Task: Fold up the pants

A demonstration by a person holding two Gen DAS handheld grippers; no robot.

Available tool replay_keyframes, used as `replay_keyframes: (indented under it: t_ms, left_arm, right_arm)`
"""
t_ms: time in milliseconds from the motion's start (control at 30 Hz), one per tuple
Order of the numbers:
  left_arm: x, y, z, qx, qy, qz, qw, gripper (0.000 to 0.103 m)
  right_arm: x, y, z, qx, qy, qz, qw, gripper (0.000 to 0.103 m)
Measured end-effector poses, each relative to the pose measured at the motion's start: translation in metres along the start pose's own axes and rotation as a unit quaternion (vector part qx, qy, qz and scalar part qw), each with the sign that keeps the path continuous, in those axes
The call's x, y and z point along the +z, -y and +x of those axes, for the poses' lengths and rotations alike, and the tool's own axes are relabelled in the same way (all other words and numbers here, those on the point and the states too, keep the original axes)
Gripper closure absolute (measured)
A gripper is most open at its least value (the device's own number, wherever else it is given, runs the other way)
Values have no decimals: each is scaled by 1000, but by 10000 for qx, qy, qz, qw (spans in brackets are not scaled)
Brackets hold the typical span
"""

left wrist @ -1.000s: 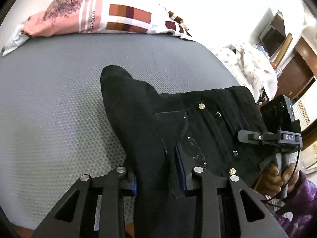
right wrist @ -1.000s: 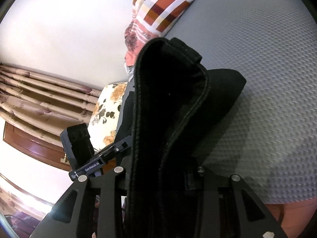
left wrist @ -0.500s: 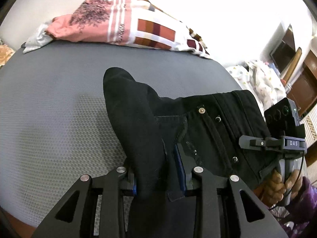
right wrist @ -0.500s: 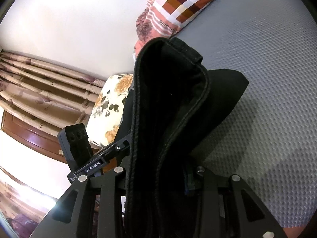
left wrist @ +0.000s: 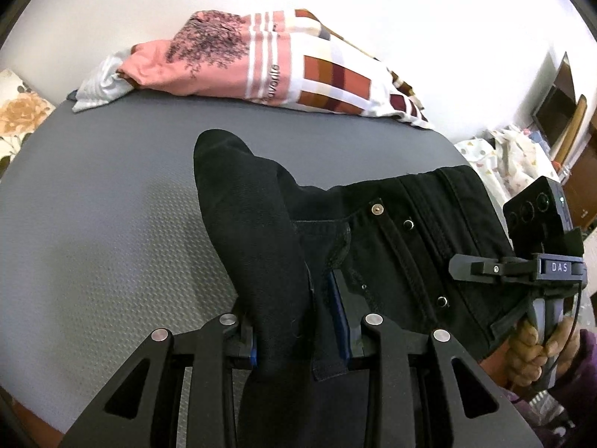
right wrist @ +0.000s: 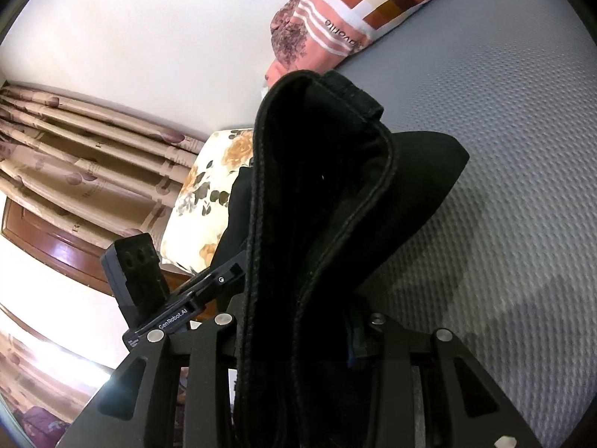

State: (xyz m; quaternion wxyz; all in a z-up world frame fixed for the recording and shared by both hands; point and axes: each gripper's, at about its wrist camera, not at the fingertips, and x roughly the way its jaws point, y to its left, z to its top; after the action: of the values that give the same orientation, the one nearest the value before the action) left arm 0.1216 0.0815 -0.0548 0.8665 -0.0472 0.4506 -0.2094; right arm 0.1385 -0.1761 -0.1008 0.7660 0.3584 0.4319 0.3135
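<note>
I am clamping the left gripper and right gripper on the black denim pants, lifted above the grey textured mattress. Keeping both level should lay them flat, short of the patterned pillow at twelve o'clock.

One pants, two grippers, one pillow.

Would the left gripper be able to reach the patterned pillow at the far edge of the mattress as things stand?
Probably not yet: the left gripper is shut on the black pants, as is the right gripper. Bare grey mattress lies before the pillow.
</note>
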Motion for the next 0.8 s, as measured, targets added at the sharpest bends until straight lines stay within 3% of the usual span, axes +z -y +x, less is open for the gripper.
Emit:
replay_keyframes:
  t_ms: [800]
  left_arm:
    - [80, -93, 28, 560, 478, -183, 9971, 72]
  right_arm:
    - [104, -19, 100, 148, -150, -447, 9988, 71]
